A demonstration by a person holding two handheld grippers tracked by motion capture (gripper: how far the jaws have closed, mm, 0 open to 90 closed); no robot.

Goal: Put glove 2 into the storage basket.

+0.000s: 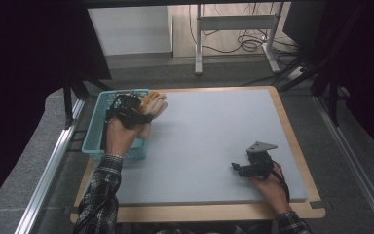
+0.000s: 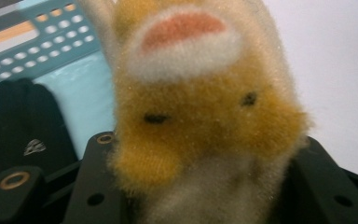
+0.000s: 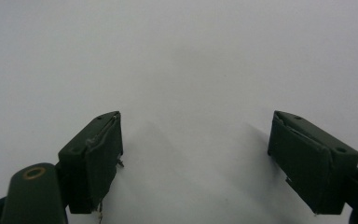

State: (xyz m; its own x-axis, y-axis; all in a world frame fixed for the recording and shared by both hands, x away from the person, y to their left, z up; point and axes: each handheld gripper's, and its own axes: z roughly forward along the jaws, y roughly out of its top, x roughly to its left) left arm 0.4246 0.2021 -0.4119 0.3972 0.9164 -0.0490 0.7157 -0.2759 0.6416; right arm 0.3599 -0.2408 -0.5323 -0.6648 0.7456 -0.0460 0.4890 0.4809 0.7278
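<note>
A fuzzy orange and cream plush toy (image 1: pixel 155 103) hangs at the right rim of the teal basket (image 1: pixel 93 131), over the edge of the grey mat. My left gripper (image 1: pixel 137 113) is shut on the plush toy (image 2: pixel 200 116), whose face with two black eyes and a pink patch fills the space between the black jaws. My right gripper (image 1: pixel 235 167) rests low over the mat at the front right. In the right gripper view its fingers (image 3: pixel 98 158) stand wide apart, and the right gripper (image 3: pixel 195 161) holds nothing.
A black glove-like item (image 2: pixel 23 126) lies inside the teal basket (image 2: pixel 37 42). The grey mat (image 1: pixel 209 136) covers a wooden table (image 1: pixel 195 213). Beyond the table stand a metal frame's legs (image 1: pixel 198 53) and loose cables on the floor.
</note>
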